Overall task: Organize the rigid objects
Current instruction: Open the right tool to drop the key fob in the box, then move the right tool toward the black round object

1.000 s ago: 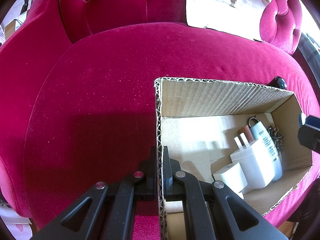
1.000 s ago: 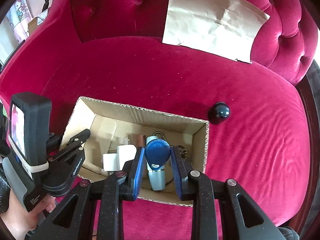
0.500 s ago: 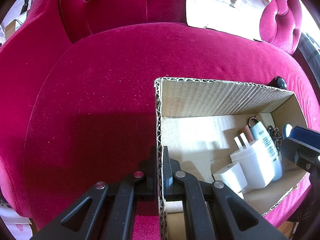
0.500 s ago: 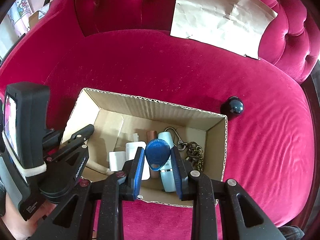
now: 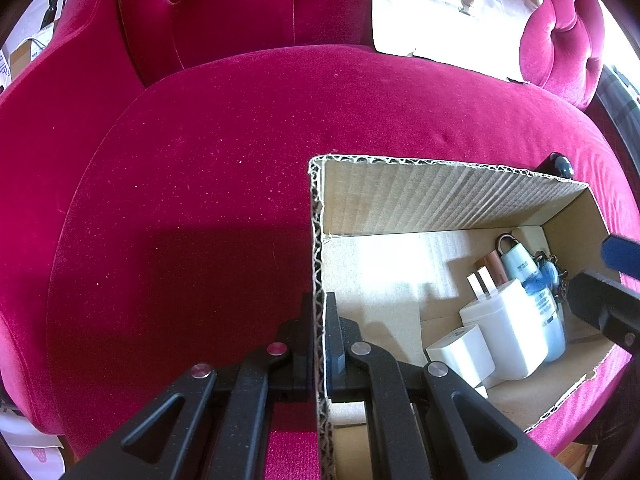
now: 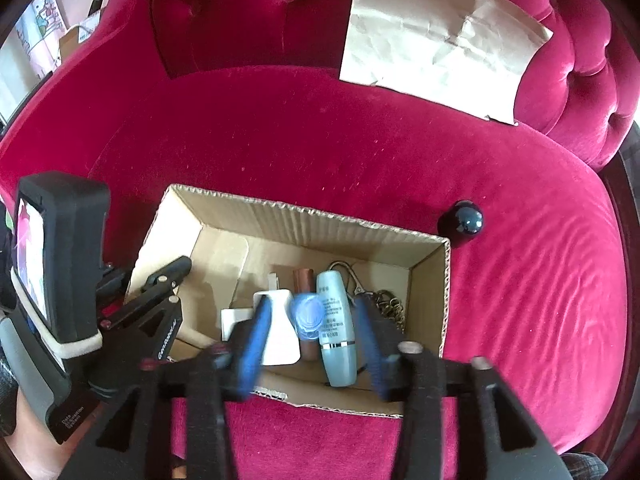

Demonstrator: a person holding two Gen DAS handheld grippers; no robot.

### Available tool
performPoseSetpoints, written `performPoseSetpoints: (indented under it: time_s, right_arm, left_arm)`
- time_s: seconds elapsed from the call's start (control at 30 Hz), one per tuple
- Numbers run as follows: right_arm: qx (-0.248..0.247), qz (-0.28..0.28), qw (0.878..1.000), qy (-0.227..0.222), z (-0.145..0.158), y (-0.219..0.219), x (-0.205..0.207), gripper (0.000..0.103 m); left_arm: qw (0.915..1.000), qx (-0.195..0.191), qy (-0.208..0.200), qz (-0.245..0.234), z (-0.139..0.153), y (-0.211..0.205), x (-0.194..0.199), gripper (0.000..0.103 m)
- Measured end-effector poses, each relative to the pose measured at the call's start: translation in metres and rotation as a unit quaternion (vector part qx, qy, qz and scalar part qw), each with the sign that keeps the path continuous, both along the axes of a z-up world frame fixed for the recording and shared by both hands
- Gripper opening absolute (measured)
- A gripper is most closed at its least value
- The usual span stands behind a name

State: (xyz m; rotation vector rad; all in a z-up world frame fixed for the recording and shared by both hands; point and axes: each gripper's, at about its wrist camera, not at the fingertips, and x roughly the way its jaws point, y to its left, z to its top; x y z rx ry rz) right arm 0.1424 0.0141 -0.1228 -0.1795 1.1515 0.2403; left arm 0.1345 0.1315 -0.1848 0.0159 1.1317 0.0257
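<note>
White lettering reading "Data Generation System" is showing on the grip of your left gripper (image 6: 168,280); print on the pale blue bottle (image 6: 336,320) is staying illegible.

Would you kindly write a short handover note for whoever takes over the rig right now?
Left claw: shut on the near-left wall of the open brown cardboard box, steadying it.
Right claw: jaws opening over the box; the blue teardrop key fob sits blurred between them, apparently just released.
In the box: two white plug chargers, pale blue bottle, copper tube, keychain.
Left: the dark glossy ball, on the red velvet sofa beside the box.
</note>
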Motion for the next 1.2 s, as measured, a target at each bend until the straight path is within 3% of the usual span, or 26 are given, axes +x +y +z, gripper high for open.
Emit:
performPoseSetpoints:
  time_s: [0.1,0.27,0.93,1.2]
  right_arm:
    - [-0.011,0.0,1.0,-0.003,0.002,0.0,0.001,0.067]
    - [-0.016,-0.004,1.0,-0.007,0.002,-0.001,0.002,0.101]
    - [-0.001,-0.001,1.0,-0.008,0.008,-0.012,0.002,0.103]
    - [0.002,0.001,1.0,-0.016,0.018,-0.036,0.012,0.103]
  left_arm:
    - [1.0,0.001,0.0,0.0,0.0,-0.001,0.0,0.003]
    - [1.0,0.001,0.0,0.0,0.001,0.0,0.0,0.003]
    - [1.0,0.001,0.003,0.002,0.001,0.001,0.001,0.003]
    - [1.0,0.0,0.007,0.006,0.002,0.001,0.004,0.003]
